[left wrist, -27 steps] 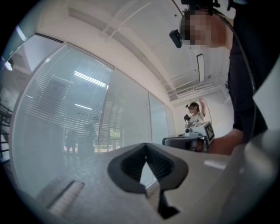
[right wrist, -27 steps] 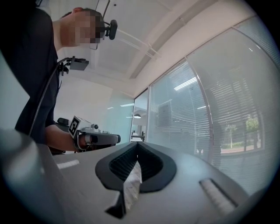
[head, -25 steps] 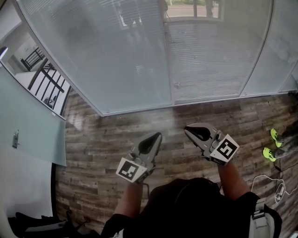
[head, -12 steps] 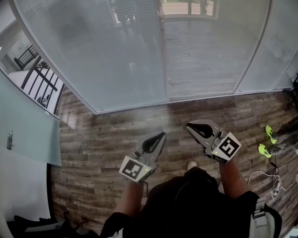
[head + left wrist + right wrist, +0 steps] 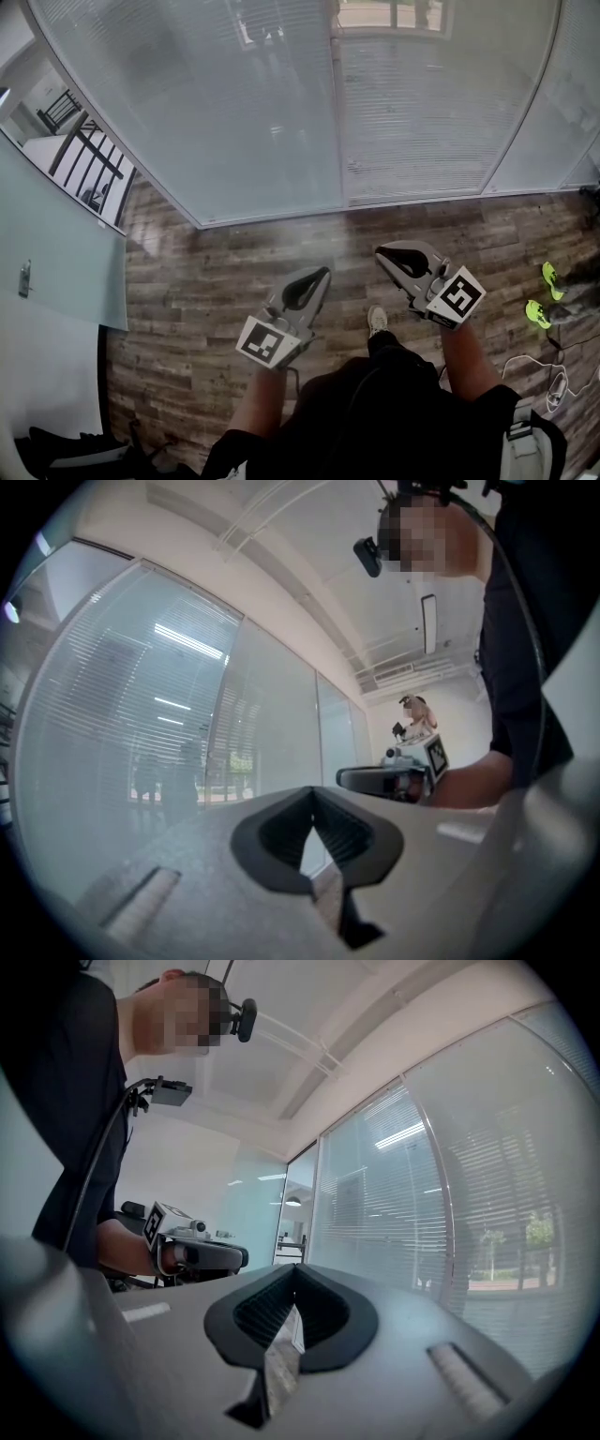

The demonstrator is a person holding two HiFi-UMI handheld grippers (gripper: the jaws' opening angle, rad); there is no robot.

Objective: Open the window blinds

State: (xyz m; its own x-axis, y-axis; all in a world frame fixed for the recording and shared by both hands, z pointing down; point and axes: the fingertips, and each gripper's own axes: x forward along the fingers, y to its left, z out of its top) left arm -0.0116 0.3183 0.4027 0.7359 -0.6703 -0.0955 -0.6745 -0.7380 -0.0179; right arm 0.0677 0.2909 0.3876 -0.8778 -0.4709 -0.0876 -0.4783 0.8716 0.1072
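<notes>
Closed white slatted blinds (image 5: 281, 94) hang behind the glass wall panels ahead, some way off. They also fill the left of the left gripper view as blinds (image 5: 141, 714) and the right of the right gripper view as blinds (image 5: 450, 1204). In the head view my left gripper (image 5: 307, 284) and right gripper (image 5: 397, 262) are held level over the wood floor, pointing at the wall and well short of it. Both are shut and hold nothing. My left gripper (image 5: 314, 803) sees the right gripper (image 5: 384, 778) beside it; my right gripper (image 5: 295, 1283) sees the left gripper (image 5: 202, 1255).
A wood-plank floor (image 5: 216, 281) runs to the wall's base. A frosted glass door with a handle (image 5: 26, 278) stands at the left. A bystander's neon-yellow shoes (image 5: 544, 300) and loose cables (image 5: 553, 375) are at the right. My own shoe (image 5: 376, 321) shows between the grippers.
My shoe has come into view between the grippers as I step toward the glass wall. The right gripper has shifted slightly; both grippers stay shut and empty.
</notes>
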